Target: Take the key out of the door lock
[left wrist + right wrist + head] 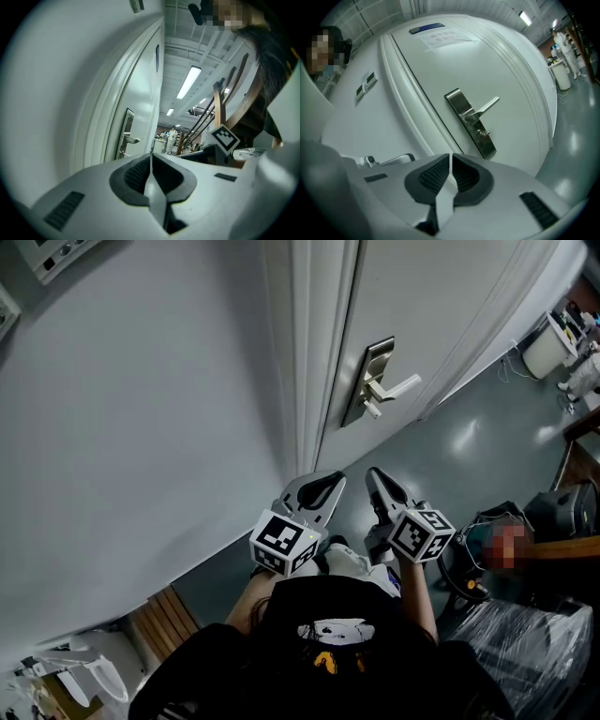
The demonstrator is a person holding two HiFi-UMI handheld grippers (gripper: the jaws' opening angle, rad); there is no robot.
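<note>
A white door carries a steel lock plate (367, 381) with a lever handle (398, 388). Below the lever, a small key (484, 133) sticks out of the plate (469, 123); the head view shows the key (372, 410) as a short stub. Both grippers hang low in front of my body, well short of the door. My left gripper (330, 482) is shut with nothing in it, its pads meeting (151, 157). My right gripper (377, 476) is likewise shut and empty, and it points up at the lock (450, 159).
The door frame (300, 362) and a plain wall lie to the left. A white bin (544, 351) stands far right, plastic-wrapped goods (525, 643) near right, wooden slats (164, 620) lower left. A person (172, 138) stands far down the hall. Wall switches (365, 84) sit left of the frame.
</note>
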